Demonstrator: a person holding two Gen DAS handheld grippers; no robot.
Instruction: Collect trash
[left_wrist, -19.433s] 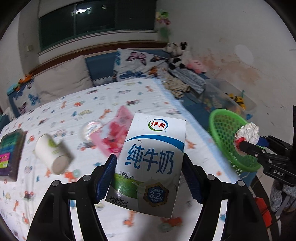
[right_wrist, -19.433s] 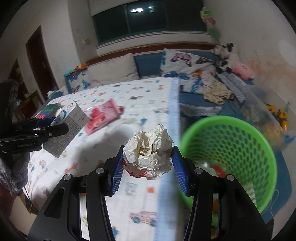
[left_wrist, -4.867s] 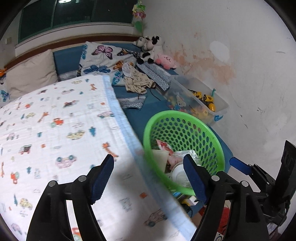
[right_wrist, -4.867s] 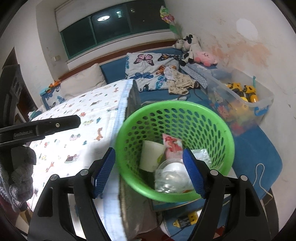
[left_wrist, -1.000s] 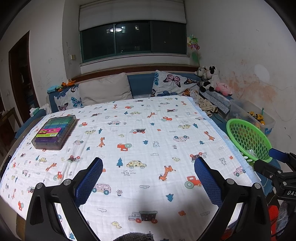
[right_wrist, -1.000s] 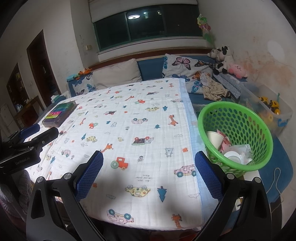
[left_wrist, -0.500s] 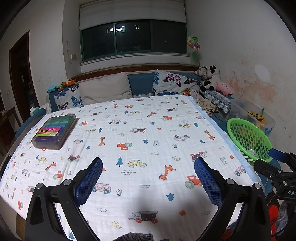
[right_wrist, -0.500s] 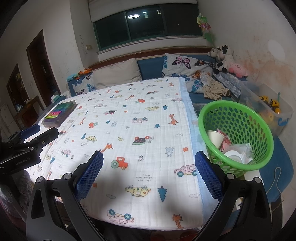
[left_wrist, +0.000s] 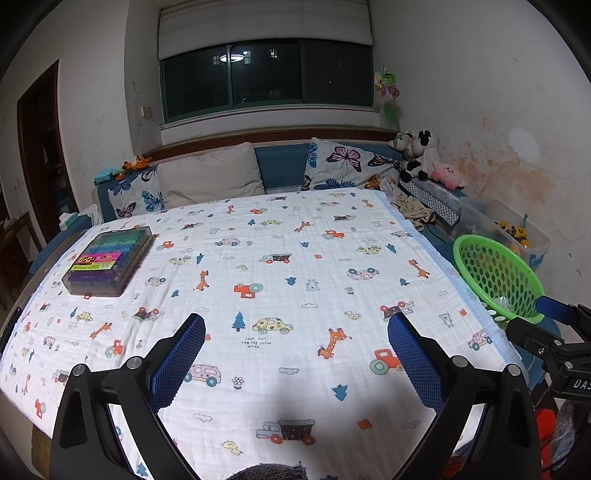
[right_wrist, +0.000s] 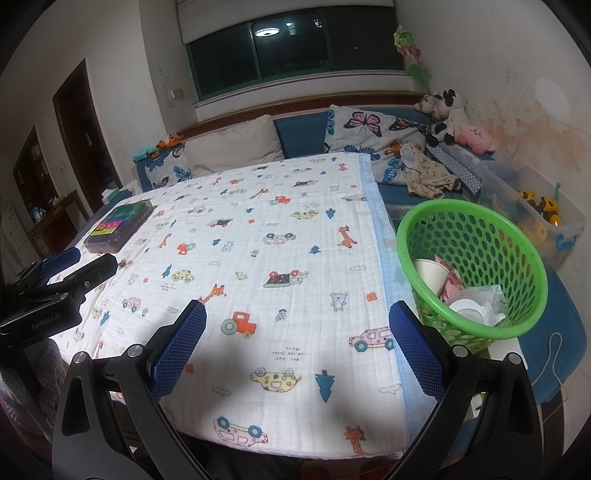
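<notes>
Bedside basket (right_wrist: 517, 325) holds trash (right_wrist: 469, 295) — right of open jaws.

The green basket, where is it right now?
The green basket sits at right in the right wrist view, beside the blanket's right edge, near the clear toy bin.

From my end the blanket (left_wrist: 295, 258) looks like soft crinkled cotton gauze, matt, with printed cartoon cars. My left gripper (left_wrist: 295, 354) and right gripper (right_wrist: 297, 341) are matt black plastic with blue pads (right_wrist: 179, 345) that have a rough waffle grip texture. The basket (right_wrist: 476, 225) is glossy green perforated plastic, holding a paper cup (right_wrist: 430, 273) and crinkly clear film. The box (left_wrist: 107, 264) is shiny see-through plastic. Pillows (left_wrist: 207, 181) look like plain cloth, and the wall (left_wrist: 498, 110) is stained matt plaster.
</notes>
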